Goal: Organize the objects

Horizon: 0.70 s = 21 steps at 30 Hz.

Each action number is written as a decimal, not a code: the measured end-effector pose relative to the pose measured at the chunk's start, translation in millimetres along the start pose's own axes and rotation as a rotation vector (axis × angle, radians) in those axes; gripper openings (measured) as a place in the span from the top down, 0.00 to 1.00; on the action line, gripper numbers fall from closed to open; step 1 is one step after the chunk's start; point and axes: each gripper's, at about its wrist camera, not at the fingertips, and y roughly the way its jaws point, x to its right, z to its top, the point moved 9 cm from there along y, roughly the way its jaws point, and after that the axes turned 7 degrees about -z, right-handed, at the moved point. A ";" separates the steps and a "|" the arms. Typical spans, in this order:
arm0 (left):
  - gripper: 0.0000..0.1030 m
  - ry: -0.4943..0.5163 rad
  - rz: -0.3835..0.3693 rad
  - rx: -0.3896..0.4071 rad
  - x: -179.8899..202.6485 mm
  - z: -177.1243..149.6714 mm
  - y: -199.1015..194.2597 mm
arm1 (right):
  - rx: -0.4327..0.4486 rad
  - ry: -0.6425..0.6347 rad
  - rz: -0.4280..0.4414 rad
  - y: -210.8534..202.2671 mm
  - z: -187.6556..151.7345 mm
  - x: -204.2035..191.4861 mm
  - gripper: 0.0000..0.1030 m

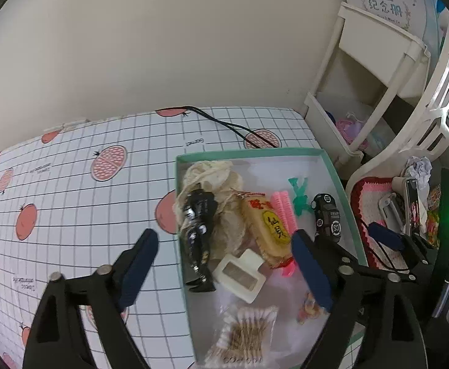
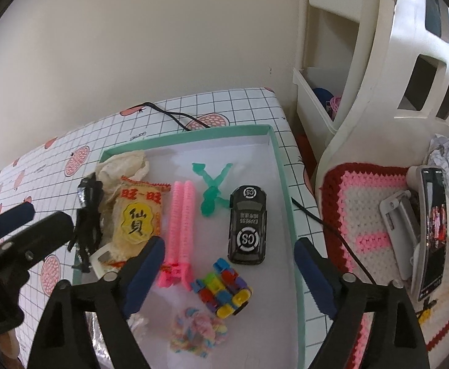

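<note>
Hovering over the green tray (image 2: 281, 166) rn, both grippers, left (image 1: 224, 272) & right (image 2: 229, 279), spread wide, holding nothing. Toy car (image 2: 248, 224), snack pack (image 2: 137, 218) etc already inside. Prob between picks; next needs choosing an item, then closing on it.

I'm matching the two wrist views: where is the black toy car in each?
Left wrist: black toy car at right of centre, by the box's right wall.
Right wrist: black toy car near centre, right of the green figure.
Shared landmark: the pink comb.
</note>
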 end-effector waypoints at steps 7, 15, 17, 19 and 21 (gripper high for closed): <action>0.08 -0.022 0.026 0.006 -15.6 -7.3 -16.2 | -0.003 -0.001 -0.003 -10.9 -10.4 -2.6 0.00; 0.07 -0.056 0.072 0.003 -40.4 -26.3 -29.8 | 0.008 -0.001 -0.014 -27.6 -20.9 -6.9 0.00; 0.07 -0.065 0.077 -0.002 -46.7 -34.1 -33.8 | 0.012 -0.003 -0.017 -34.3 -24.7 -9.3 0.00; 0.07 -0.065 0.071 0.002 -50.4 -41.6 -39.2 | 0.017 0.000 -0.016 -41.5 -28.8 -12.3 0.00; 0.07 -0.058 0.069 0.016 -53.6 -47.6 -47.3 | 0.018 0.005 -0.014 -49.1 -35.1 -15.4 0.00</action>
